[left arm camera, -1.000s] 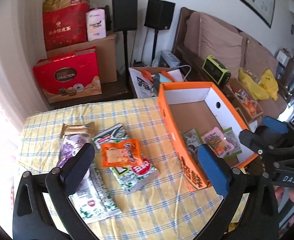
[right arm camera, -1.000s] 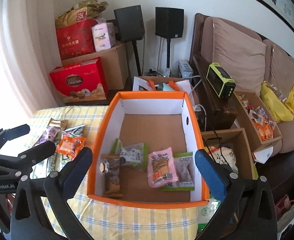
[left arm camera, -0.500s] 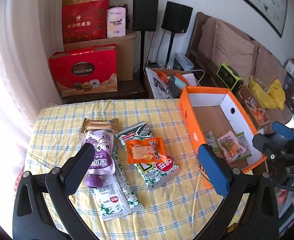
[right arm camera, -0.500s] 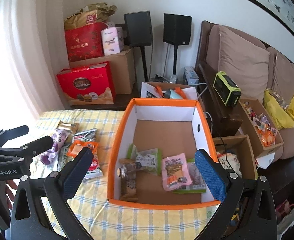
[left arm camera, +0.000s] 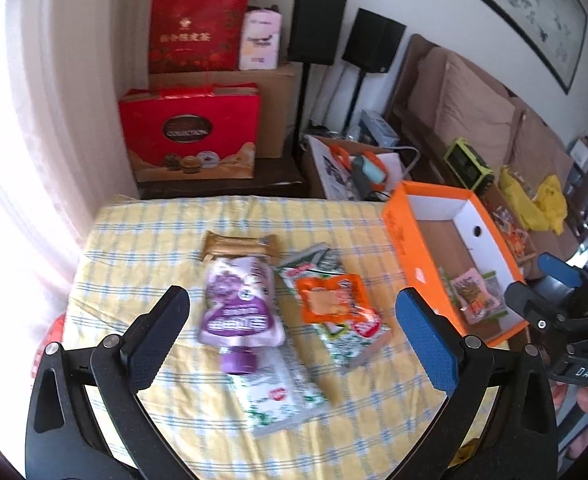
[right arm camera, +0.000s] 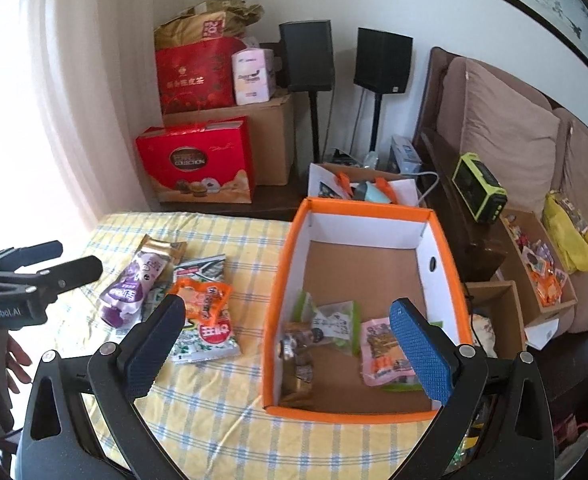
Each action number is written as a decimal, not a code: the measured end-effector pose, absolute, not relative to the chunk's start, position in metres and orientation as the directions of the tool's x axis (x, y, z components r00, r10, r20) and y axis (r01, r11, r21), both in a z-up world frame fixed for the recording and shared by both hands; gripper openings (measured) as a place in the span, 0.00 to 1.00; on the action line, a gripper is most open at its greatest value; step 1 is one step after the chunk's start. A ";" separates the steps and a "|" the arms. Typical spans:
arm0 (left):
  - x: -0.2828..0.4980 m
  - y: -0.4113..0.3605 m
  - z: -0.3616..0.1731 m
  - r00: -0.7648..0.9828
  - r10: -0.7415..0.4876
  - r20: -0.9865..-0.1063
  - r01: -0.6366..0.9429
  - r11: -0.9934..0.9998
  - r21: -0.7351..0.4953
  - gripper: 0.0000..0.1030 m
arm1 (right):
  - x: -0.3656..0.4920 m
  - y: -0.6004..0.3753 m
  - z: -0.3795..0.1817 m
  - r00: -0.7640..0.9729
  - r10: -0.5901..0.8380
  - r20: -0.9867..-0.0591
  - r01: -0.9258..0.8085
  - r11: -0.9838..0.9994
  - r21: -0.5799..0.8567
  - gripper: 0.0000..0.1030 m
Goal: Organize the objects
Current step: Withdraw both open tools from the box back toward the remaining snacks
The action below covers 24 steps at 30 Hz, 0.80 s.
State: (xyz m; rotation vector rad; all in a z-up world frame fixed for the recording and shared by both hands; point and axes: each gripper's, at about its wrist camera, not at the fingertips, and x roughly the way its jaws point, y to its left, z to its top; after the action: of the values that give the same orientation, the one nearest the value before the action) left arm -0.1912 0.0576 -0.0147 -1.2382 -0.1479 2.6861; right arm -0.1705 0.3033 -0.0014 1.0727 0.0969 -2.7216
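Snacks lie on the yellow checked tablecloth: a purple spouted pouch, a gold bar wrapper, an orange packet on top of green-and-white packets. An orange box at the table's right holds several snack packets, among them a pink one. My left gripper hovers open above the pouch and orange packet, holding nothing. Over the near end of the box my right gripper is open and empty as well. The pouch and orange packet show left of the box.
Red gift boxes, cardboard cartons and two black speakers stand behind the table. A sofa and open cartons of snacks lie to the right. A hand shows at the left edge below the other gripper.
My left gripper has swung left, away from the box, and now faces the loose snacks. The right gripper has drawn back and slightly left. Both stay open.
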 end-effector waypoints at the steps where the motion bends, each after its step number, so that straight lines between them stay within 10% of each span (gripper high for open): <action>1: -0.191 0.052 -0.015 -0.642 0.195 -0.742 -0.109 -0.981 -0.163 1.00 | -0.171 0.302 -0.002 -0.710 -0.177 -0.682 0.226 -0.974 0.019 1.00; 24: -0.203 -0.037 -0.032 -0.641 0.094 -0.762 0.062 -0.983 -0.174 1.00 | -0.200 0.222 -0.031 -0.637 -0.230 -0.736 0.304 -0.952 0.035 0.98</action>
State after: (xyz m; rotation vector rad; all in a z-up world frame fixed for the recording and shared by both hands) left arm -0.2026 -0.0369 -0.0323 -1.3234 -0.2885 2.8147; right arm -0.2000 0.2222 -0.0308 1.1490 0.1330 -2.5988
